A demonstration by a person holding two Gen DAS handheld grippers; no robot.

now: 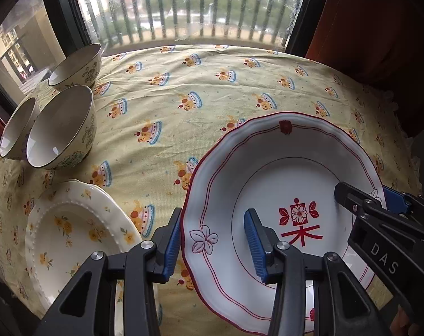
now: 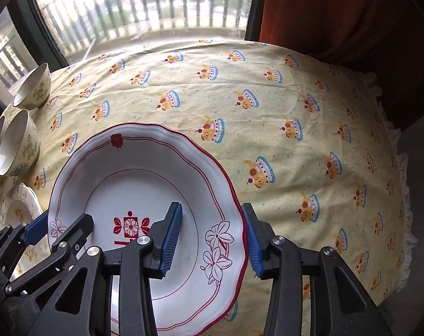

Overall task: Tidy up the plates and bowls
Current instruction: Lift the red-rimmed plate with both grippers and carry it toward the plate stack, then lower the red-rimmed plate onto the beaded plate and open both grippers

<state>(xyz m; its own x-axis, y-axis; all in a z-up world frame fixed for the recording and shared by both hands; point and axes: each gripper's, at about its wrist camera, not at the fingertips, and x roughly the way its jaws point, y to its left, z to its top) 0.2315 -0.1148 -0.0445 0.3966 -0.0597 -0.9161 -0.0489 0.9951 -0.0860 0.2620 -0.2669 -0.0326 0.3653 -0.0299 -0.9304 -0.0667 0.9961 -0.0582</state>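
Observation:
A white plate with red rim and red flower design (image 1: 282, 168) (image 2: 133, 162) lies on the yellow tablecloth. My left gripper (image 1: 214, 240) is open, its fingers straddling the plate's left rim. My right gripper (image 2: 212, 238) is open, straddling the plate's right rim; it shows in the left wrist view (image 1: 360, 196) too. A cream plate with yellow flowers (image 1: 71, 232) (image 2: 18, 207) lies to the left. Three cream bowls with green pattern stand at the far left: (image 1: 63, 128), (image 1: 15, 131), (image 1: 77, 67).
The table's yellow cloth with a cake pattern (image 1: 183, 89) (image 2: 268, 106) stretches to a window with balcony railing (image 1: 183, 8). An orange curtain (image 2: 338, 8) hangs at the back right. The table's right edge has a frill (image 2: 402, 168).

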